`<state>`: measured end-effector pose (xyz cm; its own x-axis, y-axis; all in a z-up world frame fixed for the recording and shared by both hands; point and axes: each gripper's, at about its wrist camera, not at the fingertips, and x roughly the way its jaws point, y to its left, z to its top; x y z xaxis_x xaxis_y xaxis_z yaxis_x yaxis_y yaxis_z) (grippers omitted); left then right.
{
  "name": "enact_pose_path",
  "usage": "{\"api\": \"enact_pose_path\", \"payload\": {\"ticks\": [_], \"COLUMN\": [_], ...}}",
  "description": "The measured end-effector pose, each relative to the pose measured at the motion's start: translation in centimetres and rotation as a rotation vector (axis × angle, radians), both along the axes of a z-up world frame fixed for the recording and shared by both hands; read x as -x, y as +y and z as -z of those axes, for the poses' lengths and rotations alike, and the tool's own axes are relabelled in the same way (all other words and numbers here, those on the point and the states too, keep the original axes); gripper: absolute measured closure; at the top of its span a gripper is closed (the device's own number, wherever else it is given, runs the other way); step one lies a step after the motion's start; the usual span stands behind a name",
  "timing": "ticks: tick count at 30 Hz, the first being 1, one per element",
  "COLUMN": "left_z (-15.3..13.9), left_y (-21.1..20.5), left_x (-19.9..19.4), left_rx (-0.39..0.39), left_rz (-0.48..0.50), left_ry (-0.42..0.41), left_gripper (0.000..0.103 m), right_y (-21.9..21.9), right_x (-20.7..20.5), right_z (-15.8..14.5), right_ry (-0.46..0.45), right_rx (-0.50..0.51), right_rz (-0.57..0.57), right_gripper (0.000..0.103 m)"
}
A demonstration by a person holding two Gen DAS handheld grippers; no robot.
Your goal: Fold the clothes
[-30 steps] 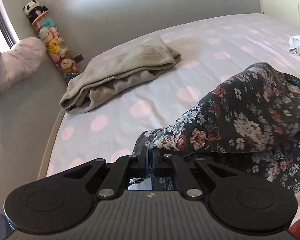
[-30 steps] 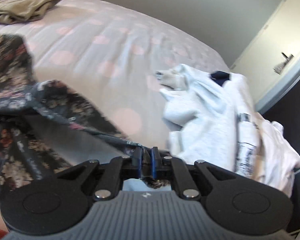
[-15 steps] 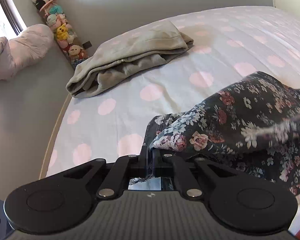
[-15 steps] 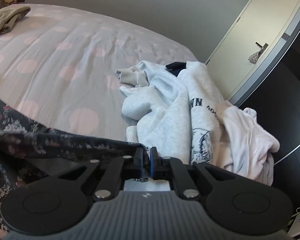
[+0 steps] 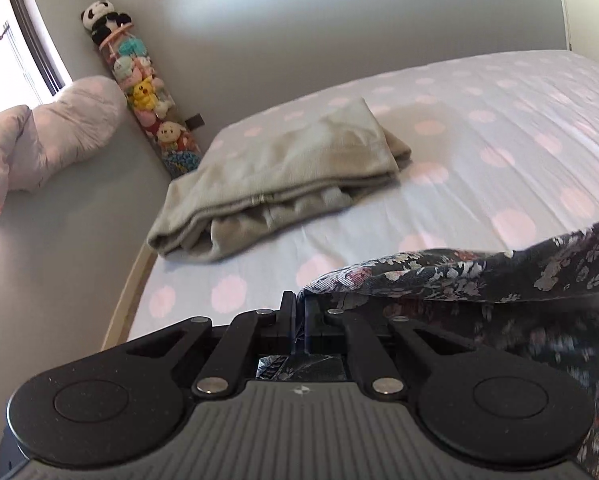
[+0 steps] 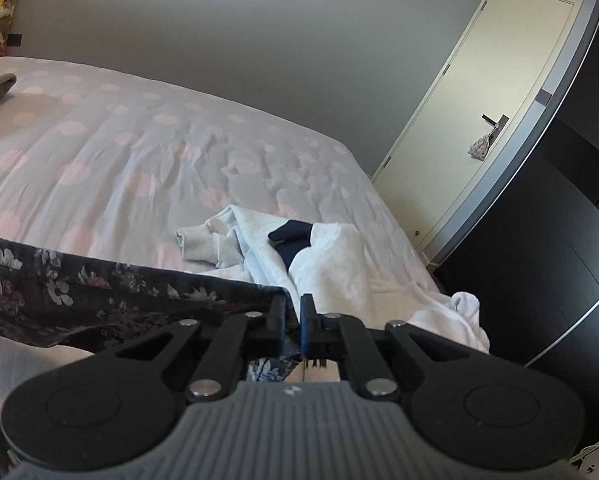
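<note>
A dark floral garment [image 5: 479, 272] is stretched taut between my two grippers above the bed. My left gripper [image 5: 299, 304] is shut on its left corner. My right gripper [image 6: 293, 305] is shut on its right corner, and the cloth [image 6: 99, 292] runs off to the left. The garment hangs down below the held edge, and its lower part is hidden behind the gripper bodies.
A folded beige garment [image 5: 283, 176] lies at the bed's far left. A pile of white and grey clothes [image 6: 323, 264] lies on the bed's right side. The polka-dot sheet [image 6: 147, 152] lies between them. A door [image 6: 487, 112] and a dark wardrobe [image 6: 559, 260] stand to the right.
Both grippers have lifted and tilted up, pulling the floral garment's top edge taut and raising it off the bed. More wall and the door show now.
</note>
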<state>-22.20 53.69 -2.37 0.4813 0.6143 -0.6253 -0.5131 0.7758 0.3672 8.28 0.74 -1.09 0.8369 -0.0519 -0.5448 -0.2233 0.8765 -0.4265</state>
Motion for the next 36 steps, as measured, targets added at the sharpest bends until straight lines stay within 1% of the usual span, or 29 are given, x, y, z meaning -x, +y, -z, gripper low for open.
{"api": "enact_pose_path", "payload": {"ticks": [2,5,11,14,17,21,23,25,27,28,29,30,31,34,35,36], "left_z": [-0.3,0.1,2.4,4.3,7.5,11.5,12.9,13.8,14.0,13.8,13.5,13.1,12.6,11.1,10.6,10.2], "left_y": [0.6,1.7,3.8,4.7,5.5,6.7,6.9,7.0,6.8,6.7,6.7,6.7,6.8,7.1,7.3,7.4], "left_x": [-2.6,-6.6,-14.4,-18.3,-21.6,-23.9,-24.3,-24.1,-23.3,-22.7,-22.1,-21.3,-20.5,-17.5,-16.2,-14.8], "left_rx": [-0.027,-0.068,-0.12,-0.133,-0.129,-0.109,-0.098,-0.075,-0.08,-0.079,-0.077,-0.063,-0.045,-0.004,0.006,0.013], "left_rz": [0.003,0.013,0.037,0.043,0.051,0.042,0.045,0.061,0.072,0.079,0.088,0.09,0.09,0.082,0.071,0.055], "left_ry": [0.01,0.049,0.122,0.162,0.212,0.245,0.249,0.248,0.227,0.215,0.203,0.199,0.198,0.186,0.184,0.184], "left_gripper": [0.101,0.101,0.1,0.1,0.1,0.1,0.1,0.095,0.083,0.081,0.08,0.08,0.079,0.071,0.064,0.061], "right_y": [0.4,1.7,4.2,5.3,6.6,8.4,9.2,9.7,9.9,10.0,10.0,10.1,10.2,10.5,10.6,10.7], "right_x": [-2.5,-6.3,-13.7,-17.2,-20.4,-23.2,-24.1,-24.8,-25.0,-24.9,-24.7,-24.3,-23.8,-21.8,-21.0,-20.1], "right_z": [0.1,0.4,1.5,2.2,3.6,6.2,7.3,8.2,8.5,8.5,8.4,8.2,8.0,7.0,6.7,6.3], "right_ry": [0.001,-0.001,-0.038,-0.052,-0.041,-0.029,-0.029,-0.025,-0.017,-0.017,-0.018,-0.023,-0.028,-0.036,-0.033,-0.029], "right_rx": [0.011,0.038,0.123,0.159,0.2,0.265,0.294,0.307,0.287,0.281,0.276,0.274,0.268,0.246,0.238,0.225], "right_rz": [0.008,0.016,0.038,0.06,0.079,0.07,0.068,0.077,0.097,0.098,0.099,0.097,0.089,0.057,0.048,0.035], "right_gripper": [0.095,0.095,0.095,0.095,0.095,0.095,0.095,0.094,0.093,0.089,0.076,0.061,0.058,0.057,0.057,0.056]}}
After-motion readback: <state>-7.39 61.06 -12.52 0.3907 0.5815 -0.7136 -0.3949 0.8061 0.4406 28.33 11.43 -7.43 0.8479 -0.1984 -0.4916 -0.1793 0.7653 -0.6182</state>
